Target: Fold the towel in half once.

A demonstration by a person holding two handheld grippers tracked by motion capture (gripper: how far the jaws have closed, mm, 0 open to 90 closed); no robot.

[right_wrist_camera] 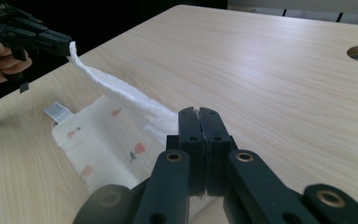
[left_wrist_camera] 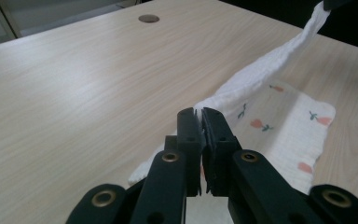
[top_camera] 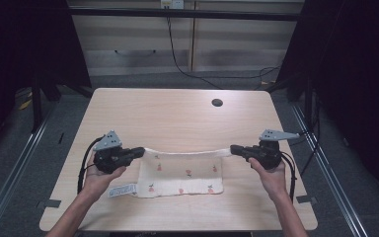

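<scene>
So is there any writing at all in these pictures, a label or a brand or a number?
Care tag sewn to a corner of the white tulip-print cotton cloth: it bears print, too small and blurred to read.
Light wooden table: no writing.
Black claws holding the cloth: no writing that can be made out.

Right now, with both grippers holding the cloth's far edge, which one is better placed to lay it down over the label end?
Probably left: the left gripper, clamped on the cloth, hangs nearest the label; the right gripper holds the opposite corner.
</scene>
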